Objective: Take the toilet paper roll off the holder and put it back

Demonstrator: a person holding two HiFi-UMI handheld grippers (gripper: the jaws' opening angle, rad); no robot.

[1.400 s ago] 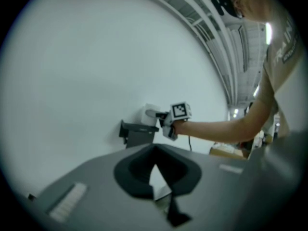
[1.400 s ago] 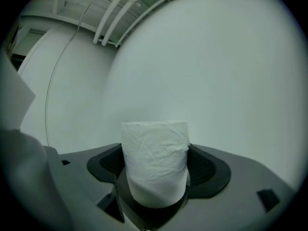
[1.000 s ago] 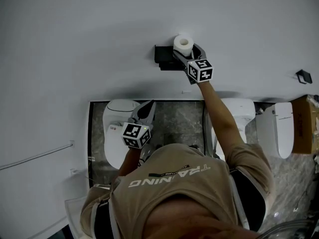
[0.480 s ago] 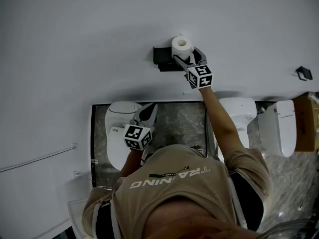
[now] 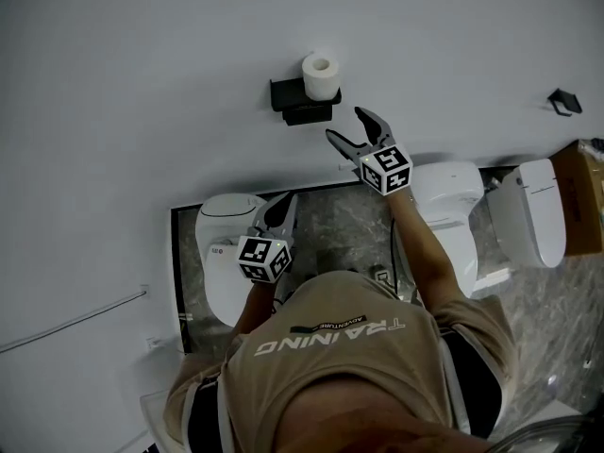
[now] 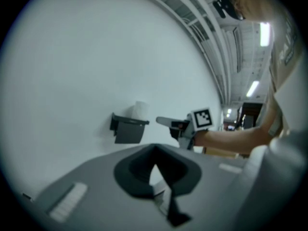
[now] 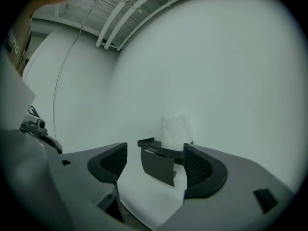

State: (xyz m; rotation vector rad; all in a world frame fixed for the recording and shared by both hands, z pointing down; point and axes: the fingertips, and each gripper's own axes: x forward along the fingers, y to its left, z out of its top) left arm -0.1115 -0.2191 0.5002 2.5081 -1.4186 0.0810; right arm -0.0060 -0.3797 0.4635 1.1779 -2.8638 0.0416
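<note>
A white toilet paper roll stands upright on top of the black wall holder. My right gripper is open and empty, a short way back from the holder and apart from it. Its own view looks straight at the roll and the holder, both framed between the spread jaws. My left gripper hangs lower, over the toilet, with its jaws together and nothing in them. From there the roll, the holder and the right gripper show against the wall.
A white wall fills most of the head view. Several white toilets stand on a dark marbled floor. A small black hook is fixed at the far right, by a cardboard box.
My right gripper has let go of the roll and drawn back from the holder, jaws open. The roll stays upright on the holder. The left gripper has barely moved.
</note>
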